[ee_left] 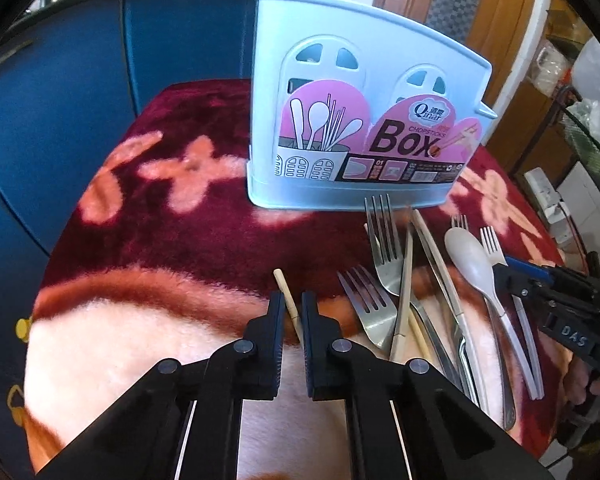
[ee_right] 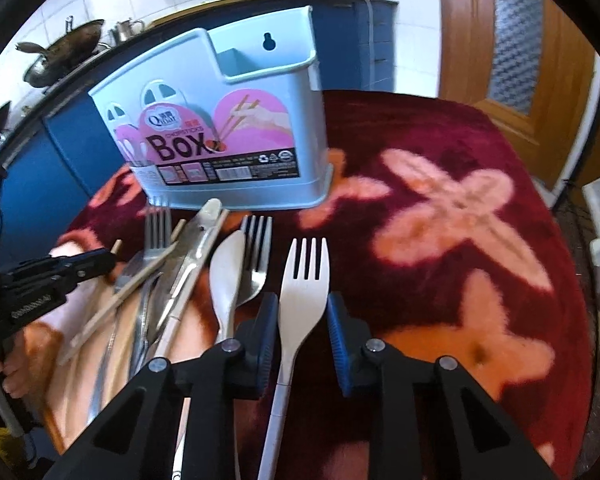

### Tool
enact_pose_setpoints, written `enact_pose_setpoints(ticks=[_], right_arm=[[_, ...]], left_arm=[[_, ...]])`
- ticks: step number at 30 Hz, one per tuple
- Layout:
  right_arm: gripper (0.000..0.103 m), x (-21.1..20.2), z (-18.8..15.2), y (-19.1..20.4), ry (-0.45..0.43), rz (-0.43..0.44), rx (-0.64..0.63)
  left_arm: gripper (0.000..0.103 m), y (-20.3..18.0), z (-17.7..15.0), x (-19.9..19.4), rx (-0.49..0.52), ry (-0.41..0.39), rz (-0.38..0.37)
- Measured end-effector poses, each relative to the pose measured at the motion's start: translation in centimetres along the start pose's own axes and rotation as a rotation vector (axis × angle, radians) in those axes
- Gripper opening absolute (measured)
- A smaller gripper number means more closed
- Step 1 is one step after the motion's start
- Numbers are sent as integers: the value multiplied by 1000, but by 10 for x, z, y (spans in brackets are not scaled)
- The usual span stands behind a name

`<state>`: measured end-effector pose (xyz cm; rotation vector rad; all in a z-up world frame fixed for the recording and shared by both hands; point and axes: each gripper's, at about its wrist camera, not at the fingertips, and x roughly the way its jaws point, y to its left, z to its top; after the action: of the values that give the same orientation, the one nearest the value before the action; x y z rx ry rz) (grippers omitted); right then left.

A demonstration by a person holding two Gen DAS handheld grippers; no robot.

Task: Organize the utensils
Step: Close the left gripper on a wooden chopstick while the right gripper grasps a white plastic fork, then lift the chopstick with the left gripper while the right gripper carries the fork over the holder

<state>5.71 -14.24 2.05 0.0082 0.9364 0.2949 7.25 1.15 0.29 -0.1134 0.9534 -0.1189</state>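
Note:
A light blue chopsticks box [ee_left: 364, 100] stands upright on the red flowered cloth; it also shows in the right wrist view [ee_right: 220, 120]. Several forks, spoons and chopsticks lie in a pile [ee_left: 412, 280] in front of it. My left gripper [ee_left: 290, 308] is nearly shut around a wooden chopstick [ee_left: 286, 296] that lies between its fingers. My right gripper [ee_right: 303, 312] is open, with its fingers on either side of a white plastic fork [ee_right: 304, 292] that lies on the cloth. A white spoon [ee_right: 228, 276] and a metal fork [ee_right: 256, 256] lie just left of it.
A blue cabinet [ee_left: 80, 80] stands behind the table, with a wok [ee_right: 60, 56] and a kettle on its counter. A wooden door [ee_right: 512, 32] is at the far right. The cloth right of the box [ee_right: 460, 200] holds no utensils.

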Motion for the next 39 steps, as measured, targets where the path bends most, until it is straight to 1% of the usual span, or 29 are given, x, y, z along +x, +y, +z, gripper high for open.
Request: enact_pose_setpoints(ticks=[4,7,9,11,15,19,21,22,23,24,25,29,32,36,39], right_arm=[[27,1,-1,9,0,-43,22],[27,2,1,10,19,-40,40],[31,4,5,9,39,-22,44],[31,6,10,5,67,6,64],[32,7,18,-3,115,63,86],[32,9,18,-7,138,124,99],[24,10,19,-10,142,162,111],[23,9,19,-11,144,186,121],[17,9,18,-12,145,221,133],[12,9,20,-15,146,238,137],[10,9,20,-14,145,253,137],[7,6,18,-6,124,232,82],[6,0,17,-4,98,224,74],[6,-22,14,-2,15,210,72],[6,-42,13,0,-54,212,71]], left_arm=[[10,6,2,2,14,23,-61],[10,11,5,5,20,44,-112],[11,13,7,7,20,56,-136],[11,15,9,9,17,68,-156],[11,14,9,10,13,68,-159],[11,15,8,11,3,54,-163],[11,18,8,9,-13,49,-171],[11,18,8,8,-21,43,-174],[10,19,8,8,-30,41,-177],[10,19,8,7,-37,38,-180],[9,19,8,6,-44,34,-181],[7,14,8,2,-51,18,-176],[6,11,7,-6,-54,-8,-185],[4,7,8,-27,-39,-76,-185],[4,2,8,-44,-25,-131,-182]])
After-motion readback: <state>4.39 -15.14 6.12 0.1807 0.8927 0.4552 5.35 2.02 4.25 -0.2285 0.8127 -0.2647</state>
